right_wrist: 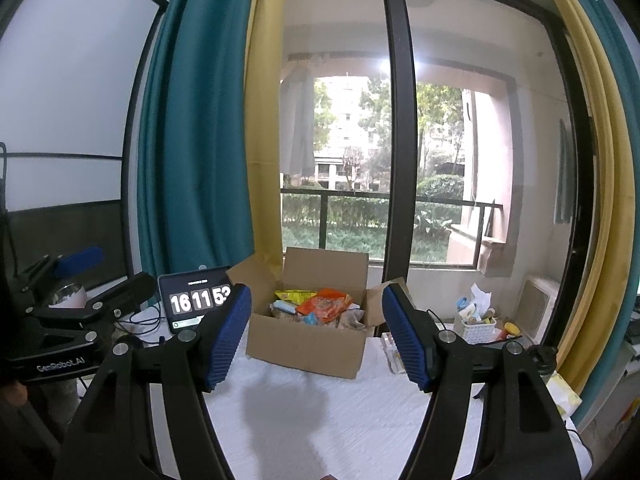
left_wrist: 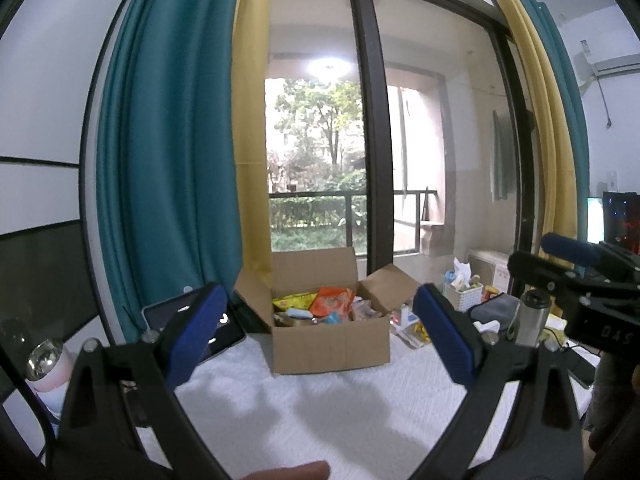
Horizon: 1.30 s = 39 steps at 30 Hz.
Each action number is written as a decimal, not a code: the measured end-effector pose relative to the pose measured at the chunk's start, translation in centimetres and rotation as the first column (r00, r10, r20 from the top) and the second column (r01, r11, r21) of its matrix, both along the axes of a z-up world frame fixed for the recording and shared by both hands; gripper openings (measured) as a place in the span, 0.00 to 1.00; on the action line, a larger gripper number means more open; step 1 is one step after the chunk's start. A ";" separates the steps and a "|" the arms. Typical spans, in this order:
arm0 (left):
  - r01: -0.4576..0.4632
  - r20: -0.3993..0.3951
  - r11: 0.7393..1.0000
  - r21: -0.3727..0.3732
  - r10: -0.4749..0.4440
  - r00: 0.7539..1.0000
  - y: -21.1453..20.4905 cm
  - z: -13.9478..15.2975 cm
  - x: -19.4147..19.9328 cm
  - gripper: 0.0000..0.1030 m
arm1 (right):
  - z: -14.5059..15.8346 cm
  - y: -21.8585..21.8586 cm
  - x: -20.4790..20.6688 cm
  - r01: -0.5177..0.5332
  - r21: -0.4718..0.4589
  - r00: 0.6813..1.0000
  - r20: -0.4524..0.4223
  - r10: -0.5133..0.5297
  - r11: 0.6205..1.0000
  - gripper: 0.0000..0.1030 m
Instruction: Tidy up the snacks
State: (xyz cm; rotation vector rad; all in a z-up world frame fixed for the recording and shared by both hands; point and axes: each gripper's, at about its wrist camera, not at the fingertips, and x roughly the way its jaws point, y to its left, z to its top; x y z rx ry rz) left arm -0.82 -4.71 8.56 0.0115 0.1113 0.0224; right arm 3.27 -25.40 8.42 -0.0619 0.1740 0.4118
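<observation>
Open brown cardboard box (left_wrist: pixel 330 346) of snack packets on a white-covered tabletop (left_wrist: pixel 320 408), both tongs empty.

The left tongs (left_wrist: pixel 320 334) and right tongs (right_wrist: pixel 316 338) stand wide apart with blue pads, gripping nothing, each near the viewer and short of the box. An orange snack packet (right_wrist: pixel 326 304) and a yellow snack packet (right_wrist: pixel 294 295) lie on top inside. A tablet clock (right_wrist: pixel 196 304) stands left of the box; a white basket (right_wrist: pixel 478 326) sits to its right.

A tablet clock (right_wrist: pixel 196 304) stands left of teal curtains (right_wrist: pixel 192 140); a white basket (right_wrist: pixel 478 326) sits right.
</observation>
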 end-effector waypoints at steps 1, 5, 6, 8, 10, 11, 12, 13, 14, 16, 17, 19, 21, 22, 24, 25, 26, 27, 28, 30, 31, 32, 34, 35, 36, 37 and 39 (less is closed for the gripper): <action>0.000 0.000 1.000 0.001 0.000 1.000 0.0 0.0 0.0 0.94 | 0.0 0.0 0.0 -0.001 0.000 1.000 -0.002 0.001 1.000 0.69; -0.002 0.002 1.000 0.001 0.002 1.000 0.0 0.0 0.1 0.94 | 0.1 0.0 0.2 0.001 -0.002 1.000 -0.008 -0.001 1.000 0.69; 0.000 0.000 1.000 0.001 0.000 1.000 0.0 0.0 0.1 0.94 | 0.1 -0.1 0.3 -0.001 -0.002 1.000 -0.009 0.001 1.000 0.69; 0.001 -0.001 1.000 0.002 -0.001 1.000 0.0 0.0 0.1 0.94 | 0.1 -0.2 0.4 0.001 -0.003 1.000 -0.013 -0.001 1.000 0.69; 0.000 -0.001 1.000 0.001 0.000 1.000 0.0 0.0 0.1 0.94 | 0.1 -0.2 0.4 -0.001 -0.005 1.000 -0.016 0.001 1.000 0.69; -0.001 -0.002 1.000 0.001 0.001 1.000 0.0 0.0 0.1 0.94 | 0.0 -0.2 0.4 -0.001 -0.005 1.000 -0.018 0.001 1.000 0.69; -0.001 -0.003 1.000 -0.001 0.001 1.000 0.0 -0.1 0.1 0.94 | 0.0 -0.2 0.4 -0.001 -0.005 1.000 -0.019 0.001 1.000 0.69; -0.001 -0.003 1.000 0.000 0.001 1.000 0.0 -0.1 0.1 0.94 | 0.0 -0.2 0.4 -0.001 -0.004 1.000 -0.021 0.001 1.000 0.69; -0.002 -0.004 1.000 -0.001 0.002 1.000 0.0 -0.1 0.1 0.94 | 0.0 -0.2 0.5 -0.002 -0.004 1.000 -0.023 0.002 1.000 0.69; -0.007 -0.005 1.000 -0.002 0.007 1.000 0.1 -0.2 0.2 0.94 | 0.0 -0.2 0.6 -0.001 -0.003 1.000 -0.027 0.001 1.000 0.69; -0.009 -0.006 1.000 -0.001 0.009 1.000 0.0 -0.2 0.2 0.94 | 0.0 -0.2 0.7 -0.002 -0.003 1.000 -0.029 0.002 1.000 0.69; -0.007 -0.010 1.000 -0.002 0.007 1.000 0.0 -0.4 0.3 0.94 | 0.1 -0.2 0.9 -0.003 -0.005 0.999 -0.032 0.003 1.000 0.69; -0.007 -0.013 1.000 -0.004 0.007 1.000 0.1 -0.5 0.3 0.94 | 0.0 -0.2 0.9 -0.005 -0.007 0.999 -0.037 0.005 1.000 0.69; -0.007 -0.014 1.000 -0.005 0.007 1.000 0.1 -0.5 0.3 0.94 | 0.0 -0.2 1.0 -0.007 -0.008 0.999 -0.039 0.006 1.000 0.69; -0.008 -0.015 1.000 -0.007 0.008 1.000 0.2 -0.5 0.3 0.94 | -0.1 -0.1 1.1 -0.010 -0.010 0.999 -0.047 0.010 1.000 0.69; -0.008 -0.017 1.000 -0.006 0.008 1.000 0.2 -0.5 0.3 0.94 | -0.1 -0.2 1.1 -0.011 -0.010 0.999 -0.047 0.011 1.000 0.69; -0.010 -0.019 1.000 -0.008 0.010 1.000 0.2 -0.5 0.3 0.94 | -0.1 -0.1 1.1 -0.012 -0.012 0.999 -0.048 0.011 1.000 0.69; -0.013 -0.020 1.000 -0.010 0.013 1.000 0.2 -0.5 0.3 0.94 | -0.1 -0.2 1.1 -0.012 -0.011 0.999 -0.049 0.012 1.000 0.69; -0.016 -0.021 1.000 -0.011 0.016 1.000 0.3 -0.5 0.3 0.94 | -0.2 -0.2 1.1 -0.014 -0.012 0.999 -0.049 0.013 1.000 0.69; -0.026 -0.023 1.000 -0.010 0.026 0.999 0.3 -0.5 0.4 0.94 | -0.1 -0.1 1.2 -0.014 -0.015 0.999 -0.049 0.013 1.000 0.69; -0.028 -0.024 1.000 -0.011 0.028 0.999 0.4 -0.6 0.5 0.94 | -0.2 -0.1 1.2 -0.014 -0.012 0.999 -0.051 0.014 1.000 0.69; -0.029 -0.025 0.999 -0.013 0.029 0.999 0.4 -0.6 0.5 0.94 | -0.2 -0.2 1.3 -0.015 -0.012 0.998 -0.053 0.014 1.000 0.69; -0.027 -0.028 1.000 -0.012 0.027 0.999 0.4 -0.6 0.6 0.94 | -0.1 -0.2 1.5 -0.015 -0.014 0.998 -0.056 0.015 1.000 0.69; -0.026 -0.031 1.000 -0.012 0.026 0.999 0.4 -0.7 0.6 0.94 | -0.2 -0.2 1.5 -0.016 -0.015 0.998 -0.058 0.015 1.000 0.69; -0.026 -0.033 1.000 -0.013 0.026 0.999 0.4 -0.7 0.7 0.94 | -0.2 -0.3 1.5 -0.016 -0.016 0.998 -0.060 0.015 1.000 0.69; -0.026 -0.035 1.000 -0.012 0.025 0.999 0.4 -0.8 0.7 0.94 | -0.3 -0.3 1.6 -0.017 -0.016 0.998 -0.062 0.016 1.000 0.69; -0.025 -0.037 1.000 -0.012 0.024 0.999 0.4 -0.9 0.8 0.94 | -0.3 -0.4 1.7 -0.016 -0.018 0.998 -0.064 0.015 1.000 0.69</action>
